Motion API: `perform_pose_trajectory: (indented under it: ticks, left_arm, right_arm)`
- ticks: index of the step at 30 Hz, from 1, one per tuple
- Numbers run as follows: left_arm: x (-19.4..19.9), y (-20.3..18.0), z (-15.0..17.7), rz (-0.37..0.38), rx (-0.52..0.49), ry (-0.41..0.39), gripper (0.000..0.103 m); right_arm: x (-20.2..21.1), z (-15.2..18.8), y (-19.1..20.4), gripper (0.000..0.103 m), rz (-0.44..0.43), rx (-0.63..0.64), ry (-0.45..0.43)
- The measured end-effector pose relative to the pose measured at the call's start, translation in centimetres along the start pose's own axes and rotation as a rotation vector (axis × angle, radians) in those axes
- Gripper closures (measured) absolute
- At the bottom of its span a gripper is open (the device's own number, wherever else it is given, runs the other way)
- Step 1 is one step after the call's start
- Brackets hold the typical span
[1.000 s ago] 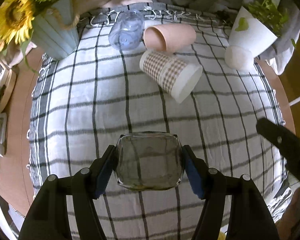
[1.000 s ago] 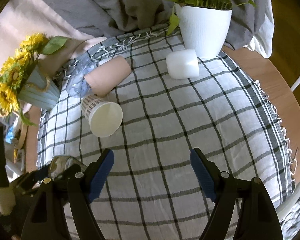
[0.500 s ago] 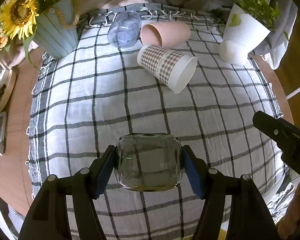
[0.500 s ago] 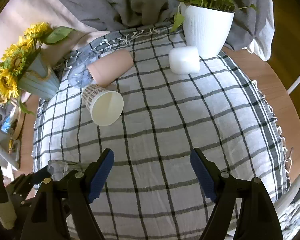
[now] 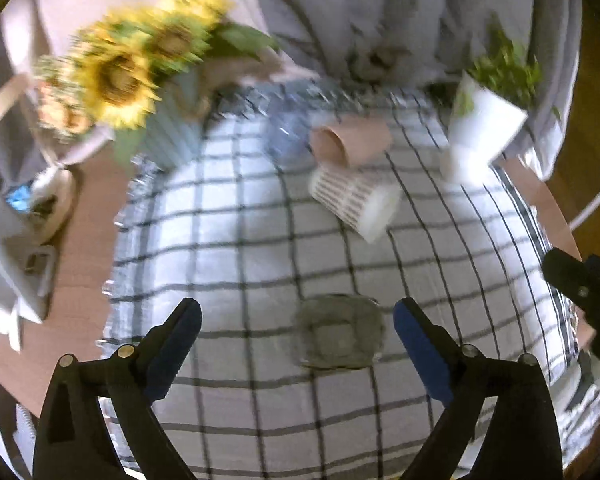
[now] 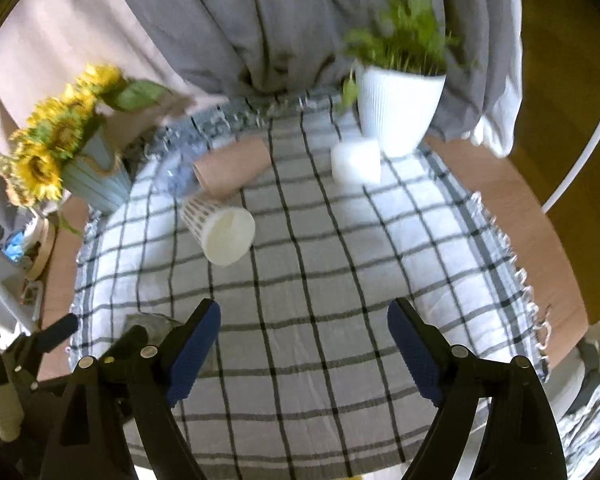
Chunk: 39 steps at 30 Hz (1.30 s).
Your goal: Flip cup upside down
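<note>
Right now my left claw [image 5: 296, 344] is spread wide, released, with the glass cup [image 5: 338, 332] standing on the checked cloth [image 5: 236, 240] between its fingers, nearer the right one and touching neither. My right claw [image 6: 304, 344] is spread wide too, grasping nothing, over bare cloth on the bench, the cup just beside its left finger.
</note>
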State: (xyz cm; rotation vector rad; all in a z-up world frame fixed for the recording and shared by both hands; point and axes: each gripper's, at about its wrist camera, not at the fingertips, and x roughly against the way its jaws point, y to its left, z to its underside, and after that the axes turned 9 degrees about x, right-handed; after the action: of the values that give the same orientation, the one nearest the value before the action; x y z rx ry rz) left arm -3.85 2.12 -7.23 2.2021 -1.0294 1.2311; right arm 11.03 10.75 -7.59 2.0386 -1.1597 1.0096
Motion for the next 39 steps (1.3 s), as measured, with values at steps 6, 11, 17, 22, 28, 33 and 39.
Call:
perform_pose_trajectory:
  ticks: [6,11,17,22,28,33,39]
  left_arm:
    - [3.2,3.4,-0.4,-0.063,0.073,-0.113,0.001]
    - [5.8,5.2,-0.4,-0.085,0.101,-0.184,0.000]
    - [8.2,6.6,0.1,-0.082,0.111,-0.239,0.000]
    - [9.5,7.7,0.0,-0.079,0.137,-0.271,0.000]
    - [10.2,8.3,0.1,-0.079,0.133,-0.293,0.000]
    - [10.4,8.2,0.1,-0.069,0.124,-0.302,0.000]
    - [10.6,8.3,0.2,-0.067,0.125,-0.306,0.000]
  right_arm:
    - [4.5,-0.6,1.9,0.017,0.008,0.031,-0.131]
    - [6.5,-0.5,3.7,0.017,-0.012,0.053,-0.190]
    - [7.6,0.1,5.6,0.017,-0.041,0.078,-0.223]
    - [8.5,0.6,6.6,0.017,-0.063,0.078,-0.260]
    - [9.2,0.9,7.4,0.017,-0.072,0.080,-0.280]
    - [9.4,1.0,7.9,0.017,-0.063,0.088,-0.289]
    - [9.4,1.1,8.0,0.017,-0.061,0.088,-0.289]
